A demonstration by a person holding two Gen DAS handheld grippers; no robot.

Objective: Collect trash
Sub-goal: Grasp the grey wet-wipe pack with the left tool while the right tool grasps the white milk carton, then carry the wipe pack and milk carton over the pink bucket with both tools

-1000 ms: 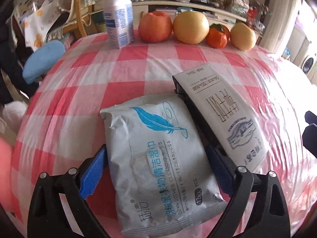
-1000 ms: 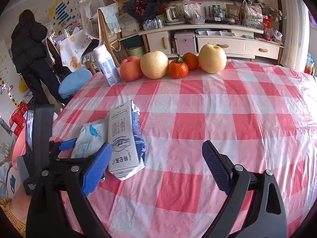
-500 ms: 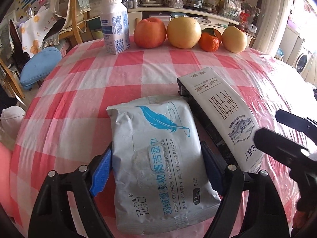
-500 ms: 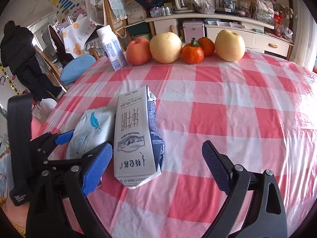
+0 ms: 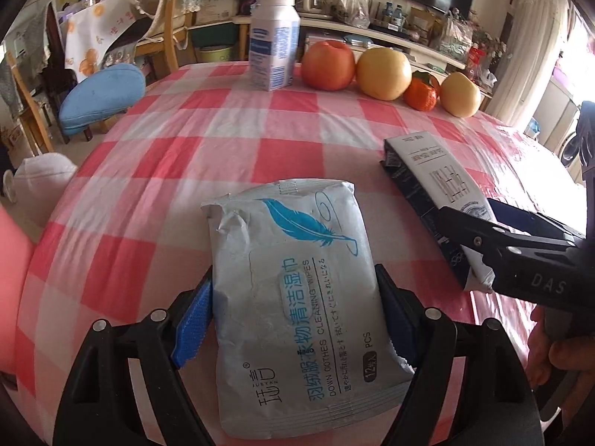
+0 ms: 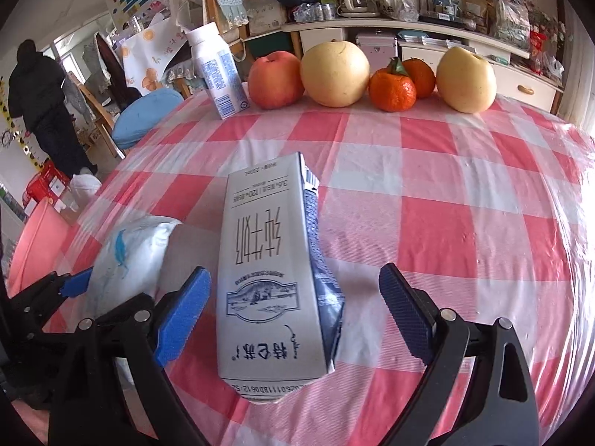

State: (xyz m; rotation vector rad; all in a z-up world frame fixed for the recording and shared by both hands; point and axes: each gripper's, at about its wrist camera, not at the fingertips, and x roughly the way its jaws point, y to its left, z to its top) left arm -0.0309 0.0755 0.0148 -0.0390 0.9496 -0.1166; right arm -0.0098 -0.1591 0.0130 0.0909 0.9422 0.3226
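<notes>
The left tongs (image 5: 293, 319) have just closed onto the wipes packet (image 5: 297, 297), while the right tongs (image 6: 293, 316) gape wide astride the milk carton (image 6: 267, 271), lying on the tabletop (image 6: 446, 223), long axis toward twelve o'clock.

To my right of the milk carton (image 6: 271, 271) the checked tablecloth (image 6: 465, 223) lies bare and passable. Leftward, the wipes pack (image 5: 297, 297) crowds the carton. Along the far edge, a bottle (image 6: 217, 70) and fruit (image 6: 334, 74) block passage.
</notes>
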